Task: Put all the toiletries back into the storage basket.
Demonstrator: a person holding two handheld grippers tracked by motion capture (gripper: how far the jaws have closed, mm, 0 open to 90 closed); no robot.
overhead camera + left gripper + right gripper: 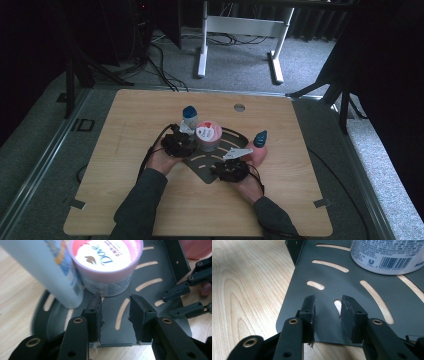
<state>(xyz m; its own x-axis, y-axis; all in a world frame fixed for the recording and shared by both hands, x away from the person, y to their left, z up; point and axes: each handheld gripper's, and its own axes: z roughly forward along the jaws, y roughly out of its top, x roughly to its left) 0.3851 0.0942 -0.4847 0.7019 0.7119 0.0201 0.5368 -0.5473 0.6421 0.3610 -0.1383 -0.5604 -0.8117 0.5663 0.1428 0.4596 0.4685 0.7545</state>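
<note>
A dark slotted metal tray lies at the table's middle. On it stands a Dove jar with a pink and white lid. A pale bottle with a blue cap stands just left of the jar, its base at the tray's edge. My left gripper is open and holds nothing; its jaws hover over the tray, short of the jar. My right gripper is open and holds nothing, over the tray's near corner. The jar's barcoded wall is ahead on its right.
A pink bottle with a blue cap stands on the table just right of the tray. The right gripper's black linkage shows at the right of the left gripper view. Bare wooden tabletop surrounds the tray; a cable hole lies farther back.
</note>
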